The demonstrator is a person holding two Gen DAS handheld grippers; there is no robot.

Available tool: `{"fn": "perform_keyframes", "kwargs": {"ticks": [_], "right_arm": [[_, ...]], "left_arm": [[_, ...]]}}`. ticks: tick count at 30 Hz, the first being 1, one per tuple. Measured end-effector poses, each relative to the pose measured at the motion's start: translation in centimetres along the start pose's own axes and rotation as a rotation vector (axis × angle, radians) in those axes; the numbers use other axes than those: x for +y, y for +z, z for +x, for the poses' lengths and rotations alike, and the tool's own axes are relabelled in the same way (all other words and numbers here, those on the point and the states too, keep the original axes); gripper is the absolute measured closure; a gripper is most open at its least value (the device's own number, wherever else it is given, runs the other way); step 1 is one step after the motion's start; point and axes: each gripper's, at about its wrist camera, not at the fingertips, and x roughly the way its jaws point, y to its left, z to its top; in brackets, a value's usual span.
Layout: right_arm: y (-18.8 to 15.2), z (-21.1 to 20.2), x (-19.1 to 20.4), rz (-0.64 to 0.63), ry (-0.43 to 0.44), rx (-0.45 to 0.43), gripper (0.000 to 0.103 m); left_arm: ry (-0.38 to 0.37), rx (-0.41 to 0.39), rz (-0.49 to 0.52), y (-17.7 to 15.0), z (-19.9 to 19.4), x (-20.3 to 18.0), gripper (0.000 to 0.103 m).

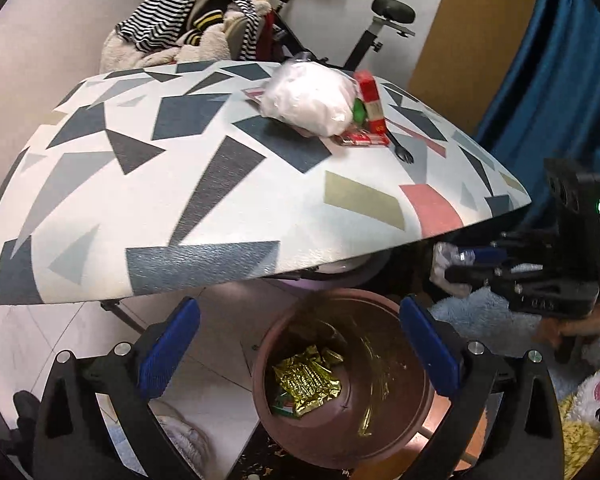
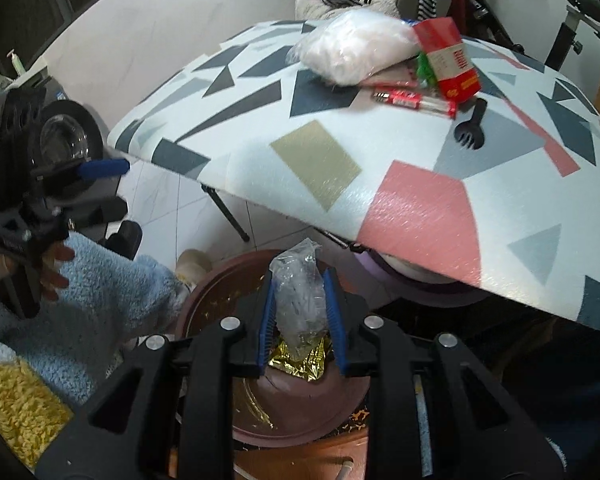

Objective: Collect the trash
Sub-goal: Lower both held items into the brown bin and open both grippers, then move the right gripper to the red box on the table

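My left gripper (image 1: 300,346) stands open over a brown round bin (image 1: 260,380), nothing between its blue pads (image 1: 172,348). A crumpled gold wrapper (image 1: 308,382) lies in the bin. My right gripper (image 2: 300,320) is shut on a crumpled clear plastic wrapper (image 2: 298,300), held over the bin's rim (image 2: 196,300) with the gold wrapper (image 2: 300,360) below it. The left wrist view shows the right gripper (image 1: 456,266) at the right, by the table's edge, with the clear wrapper (image 1: 444,256) in it. The left gripper (image 2: 116,188) appears at the left of the right wrist view.
A table with a geometric-pattern cloth (image 1: 220,208) overhangs the bin. On it lie a white plastic bag (image 1: 312,100), a red box (image 1: 374,104), red packets (image 2: 412,100) and a black plastic fork (image 2: 472,128). A pile of clothes (image 1: 188,28) and an exercise bike (image 1: 380,28) stand behind.
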Motion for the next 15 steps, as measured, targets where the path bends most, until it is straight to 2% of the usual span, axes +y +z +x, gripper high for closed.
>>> {"fn": "perform_keyframes", "kwargs": {"ticks": [3,5,8,12,13,15], "right_arm": [[-0.1,0.3,0.4,-0.014,-0.001,0.014,0.069],[0.0,0.5,0.6,-0.023,-0.004,0.015,0.062],[0.1,0.5,0.6,-0.021,-0.009,0.009,0.046],[0.4,-0.2,0.4,-0.028,-0.044,-0.032,0.013],[0.6,-0.5,0.3,-0.03,-0.052,-0.05,0.008],[0.9,-1.1,0.1,-0.034,-0.067,-0.082,0.006]], "left_arm": [[0.01,-0.02,-0.008,0.2,-0.4,0.3,0.006],[0.018,-0.034,-0.013,0.3,-0.7,0.5,0.006],[0.023,-0.043,-0.02,0.5,-0.9,0.6,0.006],[0.033,-0.048,-0.018,0.7,-1.1,0.7,0.006],[0.034,-0.05,-0.019,0.8,-1.1,0.7,0.006],[0.035,-0.056,-0.022,0.9,-1.3,0.7,0.006]]}}
